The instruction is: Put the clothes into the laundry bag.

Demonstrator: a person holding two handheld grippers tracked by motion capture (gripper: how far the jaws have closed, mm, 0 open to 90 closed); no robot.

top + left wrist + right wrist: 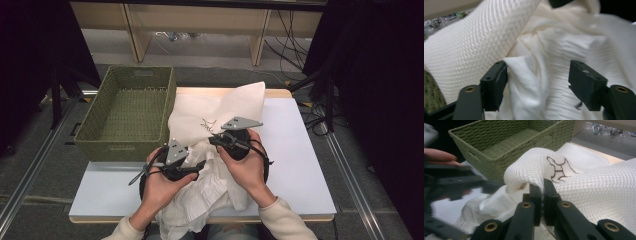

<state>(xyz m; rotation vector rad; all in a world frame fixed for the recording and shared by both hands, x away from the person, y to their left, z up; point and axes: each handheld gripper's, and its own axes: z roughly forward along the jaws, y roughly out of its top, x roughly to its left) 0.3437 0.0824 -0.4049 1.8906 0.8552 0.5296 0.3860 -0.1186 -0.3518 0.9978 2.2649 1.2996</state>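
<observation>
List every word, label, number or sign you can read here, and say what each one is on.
No readable words or numbers.
Brown stitched mark on the white cloth: an outline figure, no letters legible, seen in the right gripper view and the high view.
Patch on the far rim of the green basket: too small to read.

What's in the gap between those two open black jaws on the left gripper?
In the left gripper view, a fold of the white cloth lies between the left gripper's open jaws, touching the left-hand jaw; they have not closed on it.
</observation>
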